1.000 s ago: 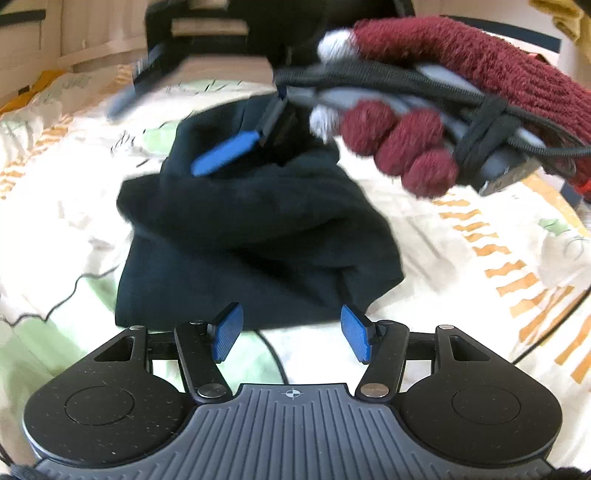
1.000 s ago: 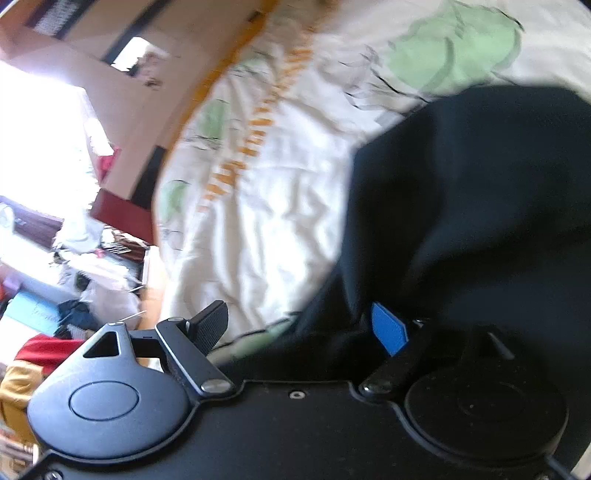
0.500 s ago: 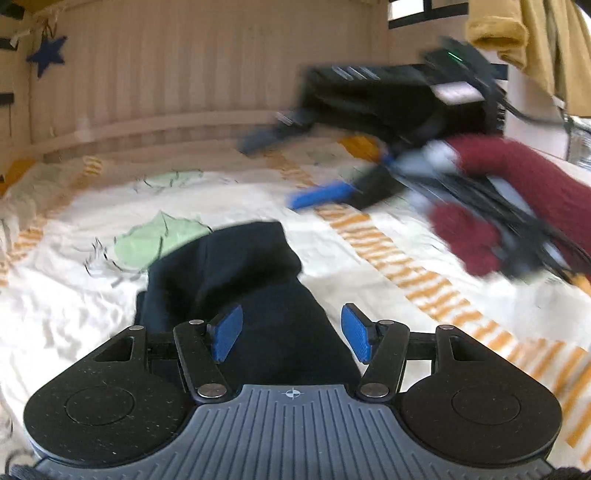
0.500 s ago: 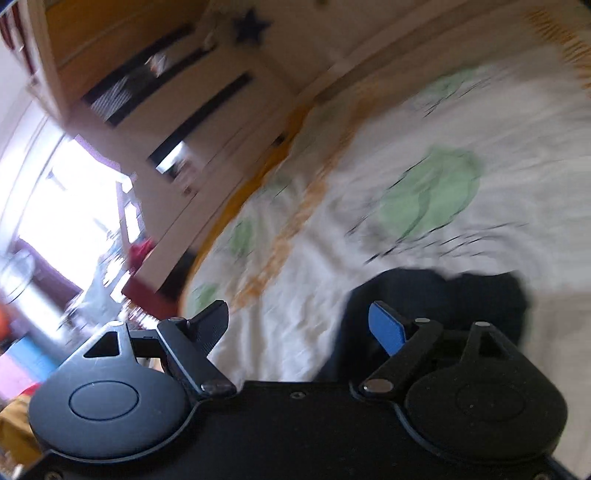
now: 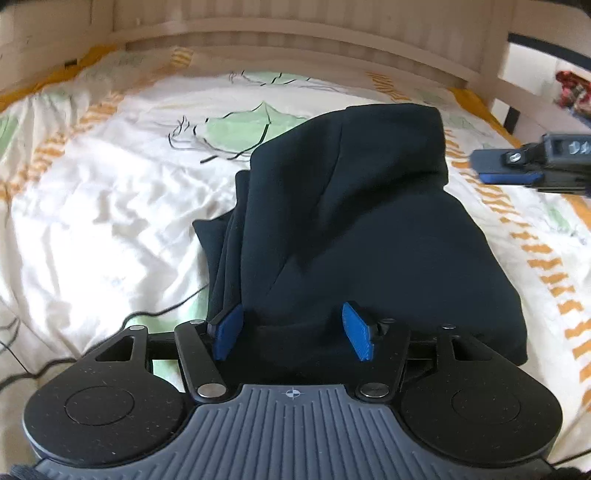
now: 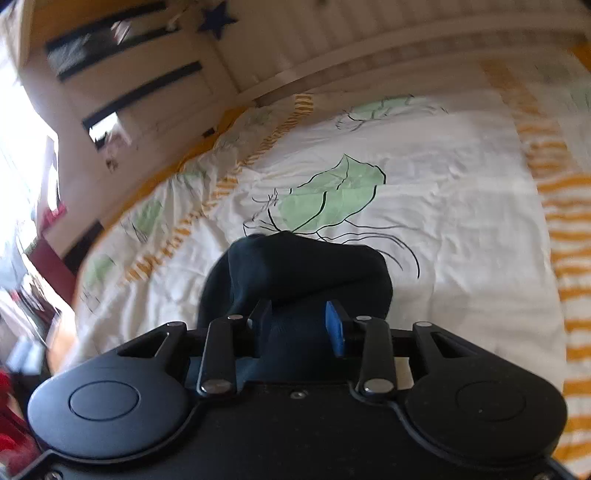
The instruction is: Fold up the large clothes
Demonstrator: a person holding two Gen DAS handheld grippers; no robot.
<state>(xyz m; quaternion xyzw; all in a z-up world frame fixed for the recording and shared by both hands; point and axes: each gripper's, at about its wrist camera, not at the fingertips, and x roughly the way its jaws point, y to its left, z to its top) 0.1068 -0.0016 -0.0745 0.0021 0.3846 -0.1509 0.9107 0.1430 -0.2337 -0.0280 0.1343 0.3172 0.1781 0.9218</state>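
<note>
Patterned bed cover is unchanged, and the dark garment is now seen lying on it as a compact folded bundle, released since a second ago. Left gripper is held half-wide over its near edge; right gripper is closing, apparently around a fold.

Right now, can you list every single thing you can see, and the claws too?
Garment: one, dark navy, folded in a bundle on the bed, under both claws.
Bedspread: one, white with green leaf prints and orange stripes, covering the bed.
Bed frame: one, pale wood, along the far edge.
Star: one, dark blue, hanging on the wall.
Left claw: one, black with blue pads, open over the garment's near edge.
Right claw: one, black with a blue pad, jaws closing with garment fabric between them.
</note>
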